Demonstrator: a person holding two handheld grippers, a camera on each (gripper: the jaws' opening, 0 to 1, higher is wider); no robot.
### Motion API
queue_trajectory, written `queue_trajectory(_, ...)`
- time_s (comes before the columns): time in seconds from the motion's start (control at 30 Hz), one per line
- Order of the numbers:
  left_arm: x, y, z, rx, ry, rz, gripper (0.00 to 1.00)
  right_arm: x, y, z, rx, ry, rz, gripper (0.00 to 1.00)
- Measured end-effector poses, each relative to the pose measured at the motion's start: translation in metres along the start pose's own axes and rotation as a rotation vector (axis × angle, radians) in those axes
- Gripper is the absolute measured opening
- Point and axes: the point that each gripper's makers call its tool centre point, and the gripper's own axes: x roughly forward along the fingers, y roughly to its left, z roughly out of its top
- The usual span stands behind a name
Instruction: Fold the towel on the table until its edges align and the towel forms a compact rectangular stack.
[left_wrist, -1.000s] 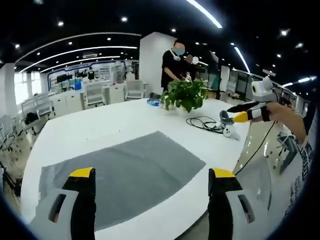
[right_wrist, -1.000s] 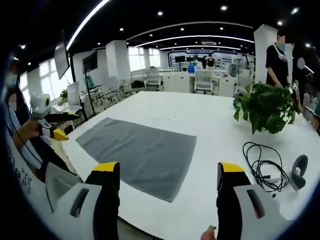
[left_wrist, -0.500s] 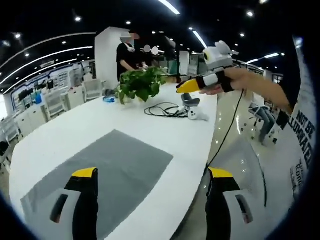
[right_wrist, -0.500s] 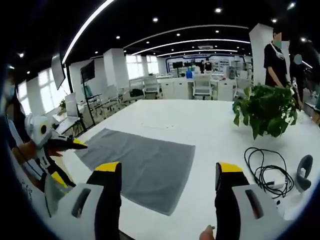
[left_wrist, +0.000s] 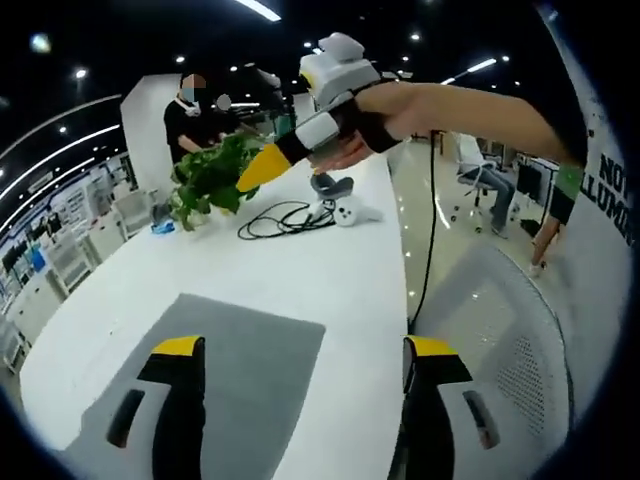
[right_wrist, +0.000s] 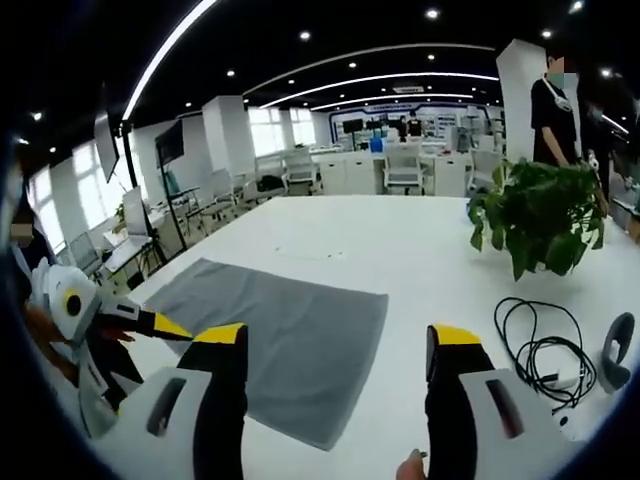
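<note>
No fold has been made: the flat grey rectangular towel (right_wrist: 285, 335) lies spread in a single layer on the white tabletop (right_wrist: 400, 245), near its front edge, with all four edges out and no crease showing.

Going left to right in the right gripper view, the left gripper (right_wrist: 165, 326) comes in low at the left side, its yellow tips reaching toward the towel's near-left corner; whether it touches the cloth I cannot tell. Its own view shows its fingers (left_wrist: 178, 380) set wide apart and holding nothing, poised over the towel's near edge. Next, the right gripper (right_wrist: 335, 375) hovers above the towel's near-right part, its black yellow-capped fingers (right_wrist: 448, 380) spread and empty. Further right stand a leafy green potted plant (right_wrist: 540, 225), a coiled black cable (right_wrist: 535, 345) and a dark handheld controller (right_wrist: 612, 350), well clear of the towel.

By my judgement the task is at its start: grasping the edge, every fold and the edge alignment remain.
</note>
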Motion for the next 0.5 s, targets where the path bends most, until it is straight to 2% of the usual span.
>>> queue_trajectory(0.1, 0.010, 0.000, -0.001, 0.011, 0.007, -0.011, 0.80, 0.012, -0.002, -0.002, 0.001, 0.011, 0.006, 0.71)
queue_trajectory(0.27, 0.027, 0.003, 0.000, 0.009, -0.017, -0.003, 0.71, 0.033, -0.003, -0.001, 0.001, 0.022, 0.021, 0.69)
queue_trajectory(0.33, 0.033, 0.004, -0.003, 0.007, -0.013, 0.001, 0.69, 0.042, -0.007, -0.002, 0.034, 0.040, 0.003, 0.70)
queue_trajectory(0.5, 0.051, 0.000, -0.014, 0.008, 0.015, -0.033, 0.61, 0.059, -0.017, 0.011, 0.020, 0.010, -0.017, 0.65)
